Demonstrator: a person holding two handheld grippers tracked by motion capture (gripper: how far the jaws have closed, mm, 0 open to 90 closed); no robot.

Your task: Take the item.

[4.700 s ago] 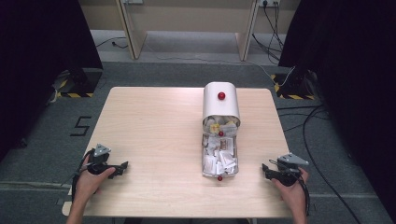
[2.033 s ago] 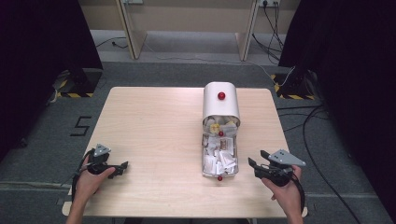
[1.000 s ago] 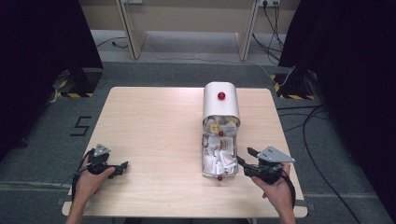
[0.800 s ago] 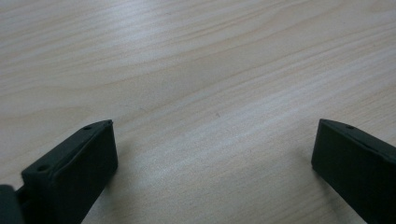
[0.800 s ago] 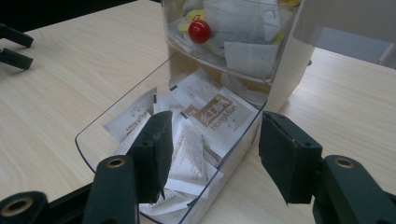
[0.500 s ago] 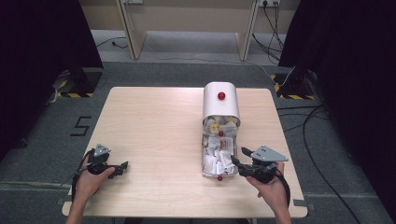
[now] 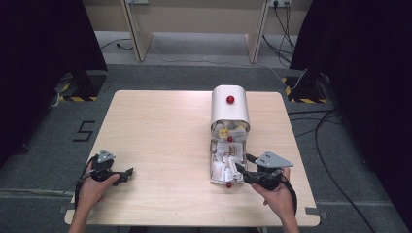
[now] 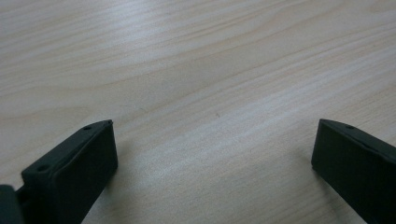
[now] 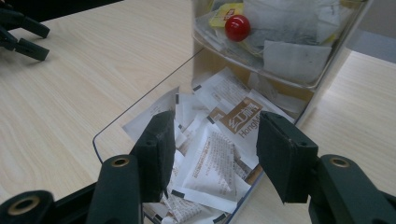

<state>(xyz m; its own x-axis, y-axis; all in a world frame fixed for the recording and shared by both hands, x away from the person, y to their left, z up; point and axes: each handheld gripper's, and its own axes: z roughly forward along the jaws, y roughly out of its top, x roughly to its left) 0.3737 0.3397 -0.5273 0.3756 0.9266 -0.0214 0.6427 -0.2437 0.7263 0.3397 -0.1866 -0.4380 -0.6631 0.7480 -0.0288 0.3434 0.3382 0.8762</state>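
At the table's near edge, I bring my right gripper (image 7: 241, 171) up to the open drawer (image 7: 227, 167) of a small white dispenser box (image 7: 230, 109) that sits right of centre on the wooden table (image 7: 160, 126). The drawer is pulled out toward me, at six o'clock from the box, with a red knob (image 7: 228, 185) on its front. It holds a loose heap of white paper sachets (image 9: 212, 161), one printed in brown lettering. An upper drawer (image 9: 285, 51), with a red knob of its own (image 9: 237, 27), holds tea bags and yellow packets.

My right gripper's jaws stand about half open and have just been closing a little; they straddle the drawer's front corner above the top sachet, pressing on nothing and holding nothing. My left gripper (image 7: 127, 172) rests at about eight o'clock on the table, well apart from the box, its jaws spread wide over bare wood and empty.

I judge the sachets to be very light, thin and limp, with slick paper faces that slide over one another. A pinch across one flat packet, near its sealed edge, looks best; a deep grab may lift several at once. The clear drawer wall looks stiff but thin, so I would keep the pads off it.
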